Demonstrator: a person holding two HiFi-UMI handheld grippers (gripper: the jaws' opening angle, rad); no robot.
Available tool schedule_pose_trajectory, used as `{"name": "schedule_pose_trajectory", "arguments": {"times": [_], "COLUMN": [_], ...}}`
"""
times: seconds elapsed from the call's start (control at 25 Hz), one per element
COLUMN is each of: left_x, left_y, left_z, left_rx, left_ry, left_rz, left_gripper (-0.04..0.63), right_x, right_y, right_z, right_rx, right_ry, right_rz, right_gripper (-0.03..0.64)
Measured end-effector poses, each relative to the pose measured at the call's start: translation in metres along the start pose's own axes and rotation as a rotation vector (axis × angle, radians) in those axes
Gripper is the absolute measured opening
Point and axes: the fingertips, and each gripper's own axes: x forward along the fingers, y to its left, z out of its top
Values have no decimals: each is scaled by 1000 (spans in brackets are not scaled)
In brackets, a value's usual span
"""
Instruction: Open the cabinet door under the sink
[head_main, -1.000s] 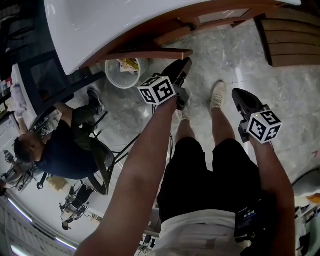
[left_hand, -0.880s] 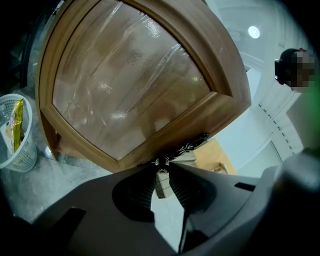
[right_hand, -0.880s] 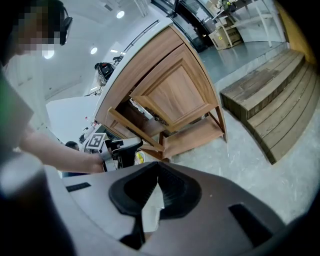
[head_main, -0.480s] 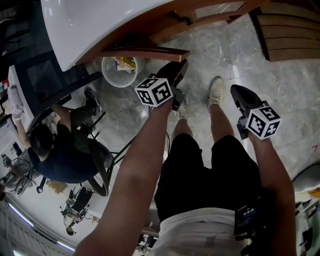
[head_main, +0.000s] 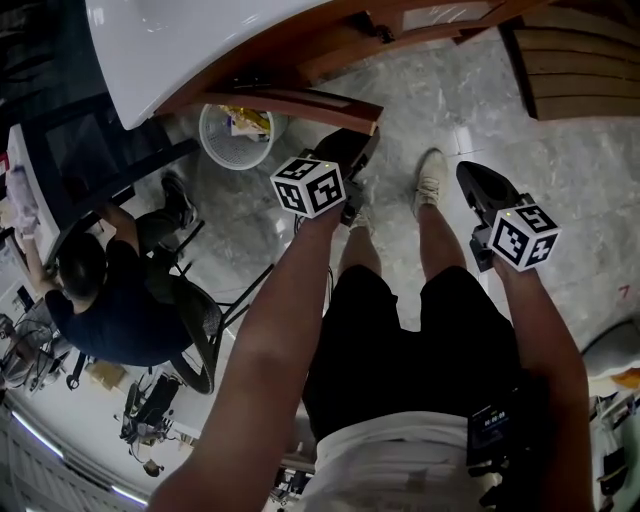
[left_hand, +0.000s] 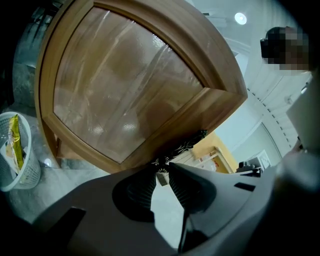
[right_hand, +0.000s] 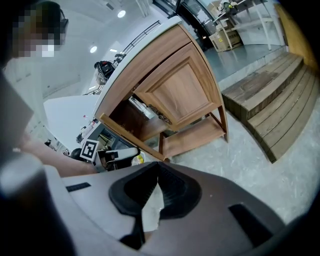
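Note:
The wooden cabinet door (left_hand: 120, 85) under the white sink top (head_main: 180, 40) stands swung out; from above I see only its top edge (head_main: 290, 100). My left gripper (left_hand: 161, 170) is shut on the lower end of the door's dark ornate handle (left_hand: 185, 145), and in the head view it (head_main: 365, 140) reaches to the door's free end. The right gripper view shows the opened compartment (right_hand: 132, 122) and the neighbouring door (right_hand: 175, 95) still closed. My right gripper (right_hand: 158, 177) is shut with nothing in it, and hangs over the floor at the right (head_main: 468, 172).
A white waste basket (head_main: 235, 135) with yellow packaging stands beside the cabinet, behind the open door. Wooden steps (head_main: 580, 60) lie at the far right. A seated person (head_main: 110, 290) works at a desk to the left. My own legs and shoes stand on the marble floor (head_main: 590, 190).
The left gripper has drawn the door a little further round, with a slight roll of the wrist. The right gripper has stayed where it was.

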Motion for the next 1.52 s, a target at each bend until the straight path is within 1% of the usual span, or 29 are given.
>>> {"name": "schedule_pose_trajectory", "arguments": {"times": [0.16, 0.4, 0.52, 0.64, 0.84, 1.08, 1.32, 1.4, 1.52], "left_x": [-9, -24, -37, -51, -72, -88, -106, -113, -125], "left_y": [1, 3, 7, 9, 15, 23, 29, 28, 30], "left_z": [-8, -19, -28, -38, -50, -59, -66, -69, -75], "left_rx": [-6, 48, 63, 74, 113, 124, 113, 118, 149], "left_ry": [16, 93, 134, 159, 200, 242, 269, 294, 342], "left_rz": [-15, -39, -53, -63, -90, -124, -164, -183, -205], "left_gripper": [87, 86, 87, 86, 87, 87, 87, 87, 87], "right_x": [8, 23, 33, 38, 48, 60, 69, 69, 71], "right_y": [8, 26, 37, 48, 64, 78, 89, 95, 102], "right_z": [-5, -10, -10, -10, -11, -16, -15, -14, -14], "right_rx": [13, 29, 30, 28, 26, 25, 17, 18, 19], "right_ry": [-4, -2, -4, -4, -18, -8, -5, -9, -12], "right_rz": [-13, -26, -25, -23, -24, -26, -34, -33, -32], "right_gripper": [14, 14, 14, 14, 14, 14, 14, 14, 14]}}
